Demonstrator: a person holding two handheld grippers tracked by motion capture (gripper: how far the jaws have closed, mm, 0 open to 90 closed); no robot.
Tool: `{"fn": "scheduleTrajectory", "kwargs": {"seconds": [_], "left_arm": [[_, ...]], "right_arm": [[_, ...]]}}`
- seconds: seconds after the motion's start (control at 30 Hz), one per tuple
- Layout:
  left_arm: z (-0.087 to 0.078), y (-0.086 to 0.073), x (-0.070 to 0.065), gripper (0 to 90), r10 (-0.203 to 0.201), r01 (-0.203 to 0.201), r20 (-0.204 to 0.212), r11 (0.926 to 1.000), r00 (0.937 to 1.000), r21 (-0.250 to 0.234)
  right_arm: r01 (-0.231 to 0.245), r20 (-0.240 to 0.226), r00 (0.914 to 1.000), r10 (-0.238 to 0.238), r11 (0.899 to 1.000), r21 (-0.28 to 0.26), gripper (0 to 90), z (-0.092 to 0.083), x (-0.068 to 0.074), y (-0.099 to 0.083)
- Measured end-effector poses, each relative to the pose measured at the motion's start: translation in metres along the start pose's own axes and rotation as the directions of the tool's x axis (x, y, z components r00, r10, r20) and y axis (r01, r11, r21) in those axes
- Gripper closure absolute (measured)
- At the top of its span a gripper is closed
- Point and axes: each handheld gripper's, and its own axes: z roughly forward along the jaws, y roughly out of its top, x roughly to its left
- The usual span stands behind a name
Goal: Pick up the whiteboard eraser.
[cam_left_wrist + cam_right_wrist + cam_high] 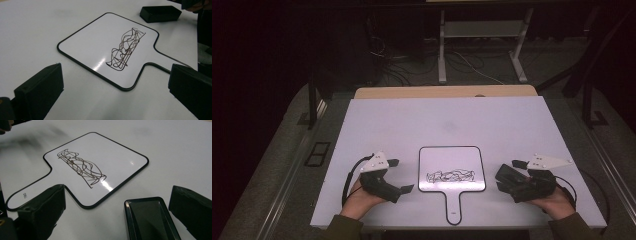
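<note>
The far half of the desk (pixel 447 117) is lying wide open, giving room right out to both far corners. Down by the near edge, the paddle-shaped whiteboard (pixel 452 172) is sitting flat at the middle, its handle reaching toward that edge, so anything could be passing over it. The left claw (pixel 397 176) is standing open just left of it, with bare desk between. On the right, a black eraser (pixel 150 217) is blocking the strip between board and right claw (pixel 508 175).
</note>
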Motion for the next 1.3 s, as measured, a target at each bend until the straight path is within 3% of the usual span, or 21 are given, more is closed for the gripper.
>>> {"fn": "scheduleTrajectory", "kwargs": {"seconds": [0.27, 0.67, 0.73, 0.93, 1.3], "left_arm": [[0.002, 0.000, -0.001, 0.0, -0.009, 0.009, 0.000, 0.9999, 1.0000, -0.007], [0.004, -0.005, 0.001, 0.0, 0.003, -0.003, -0.010, 0.9998, 1.0000, 0.022], [0.004, -0.005, 0.002, 0.0, 0.001, 0.000, -0.008, 0.9998, 1.0000, 0.022], [0.005, -0.005, 0.002, 0.0, -0.004, 0.004, -0.002, 0.9996, 1.0000, 0.027], [0.006, -0.004, 0.000, 0.0, -0.005, 0.005, 0.006, 0.9998, 1.0000, 0.021]], "right_arm": [[-0.008, -0.008, 0.9999, 0.008, 1.000, -0.015, 0.0, -0.003, 0.000, 0.002], [-0.011, -0.040, 0.9992, 0.011, 1.000, -0.015, 0.0, -0.003, -0.002, 0.006], [-0.028, -0.056, 0.9981, 0.027, 0.999, -0.019, 0.0, -0.004, -0.005, 0.007], [-0.019, -0.074, 0.9971, 0.018, 1.000, -0.006, 0.0, -0.007, -0.011, 0.009], [-0.018, -0.057, 0.9982, 0.018, 1.000, 0.005, 0.0, -0.011, -0.016, 0.012]]}}
